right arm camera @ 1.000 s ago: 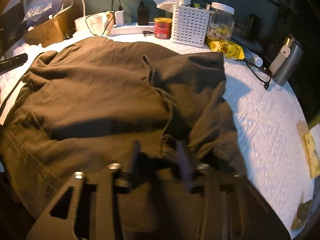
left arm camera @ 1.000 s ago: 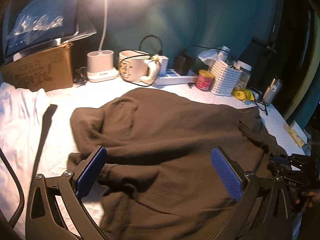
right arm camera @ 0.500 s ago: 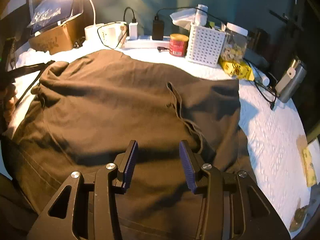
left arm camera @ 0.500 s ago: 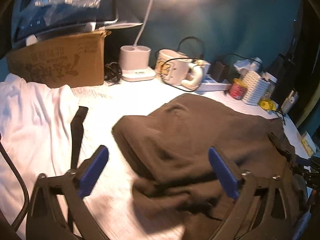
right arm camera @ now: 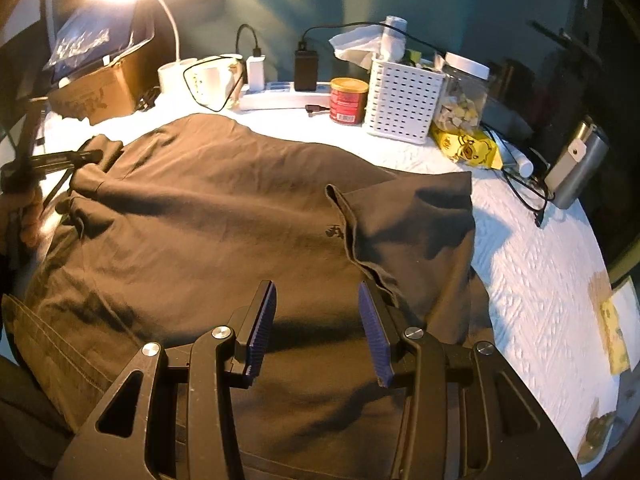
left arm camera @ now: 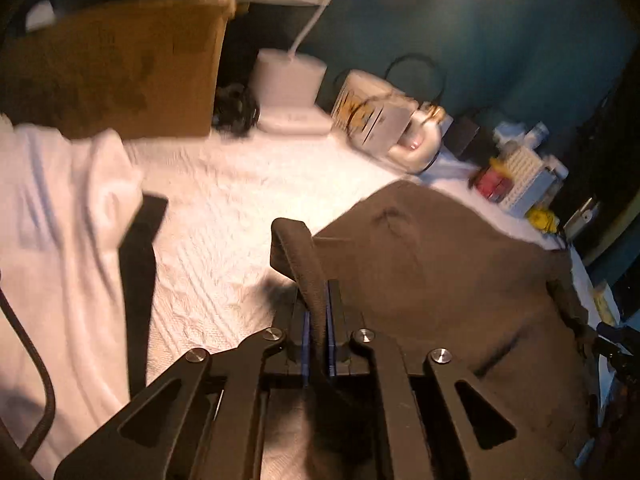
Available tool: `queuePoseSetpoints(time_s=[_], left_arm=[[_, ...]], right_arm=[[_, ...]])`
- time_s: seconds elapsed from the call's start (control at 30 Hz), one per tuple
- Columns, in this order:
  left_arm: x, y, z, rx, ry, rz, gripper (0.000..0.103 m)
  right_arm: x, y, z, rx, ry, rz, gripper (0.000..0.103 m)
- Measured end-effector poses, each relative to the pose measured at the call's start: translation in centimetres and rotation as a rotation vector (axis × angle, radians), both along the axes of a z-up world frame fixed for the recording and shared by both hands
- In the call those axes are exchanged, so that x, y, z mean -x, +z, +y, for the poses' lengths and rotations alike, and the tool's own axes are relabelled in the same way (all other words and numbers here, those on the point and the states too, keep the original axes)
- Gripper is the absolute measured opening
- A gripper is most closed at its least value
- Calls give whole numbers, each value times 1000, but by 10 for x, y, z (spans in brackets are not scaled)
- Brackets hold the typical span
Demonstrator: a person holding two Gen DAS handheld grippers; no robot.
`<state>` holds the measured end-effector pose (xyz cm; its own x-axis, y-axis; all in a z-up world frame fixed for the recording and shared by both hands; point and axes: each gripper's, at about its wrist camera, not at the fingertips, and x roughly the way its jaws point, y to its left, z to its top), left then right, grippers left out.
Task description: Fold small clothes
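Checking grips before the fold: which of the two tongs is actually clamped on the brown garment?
The left tongs: shut on a raised fold at the brown garment's edge. The right tongs stand open above it, nothing between the pads.

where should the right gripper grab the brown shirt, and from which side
Take the brown shirt at the sleeve's hemmed edge, just ahead of the open right gripper. Come from above, one pad each side of the raised fold. The left gripper already pinches the far edge.

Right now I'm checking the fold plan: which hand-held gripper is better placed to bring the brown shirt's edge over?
Left. The left hand-held gripper is shut on the shirt edge; the right hand-held gripper hangs open above it, holding nothing.
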<state>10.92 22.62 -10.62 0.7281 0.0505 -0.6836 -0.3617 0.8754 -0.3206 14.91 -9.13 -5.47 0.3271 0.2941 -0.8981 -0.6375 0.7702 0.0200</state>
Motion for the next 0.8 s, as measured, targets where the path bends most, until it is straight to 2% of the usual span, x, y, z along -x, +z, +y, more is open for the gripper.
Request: queuePoseSetpoints(time_s=[0.17, 0.37, 0.5, 0.67, 0.73, 0.8], left_arm=[[2, 38, -28, -52, -50, -83, 4], [-24, 59, -72, -89, -171, -110, 4], [-50, 51, -104, -90, -245, -72, 4], [-79, 24, -134, -38, -304, 49, 6], [-87, 13, -142, -5, -318, 115, 12], [-83, 12, -149, 20, -345, 138, 17]], right_arm=[[0, 6, -10, -25, -4, -10, 46], [1, 11, -35, -63, -54, -29, 46], [-1, 14, -56, -75, -87, -40, 46], [-1, 15, -82, -91, -142, -49, 46], [0, 15, -88, -95, -156, -48, 46], [1, 13, -94, -102, -166, -47, 46]])
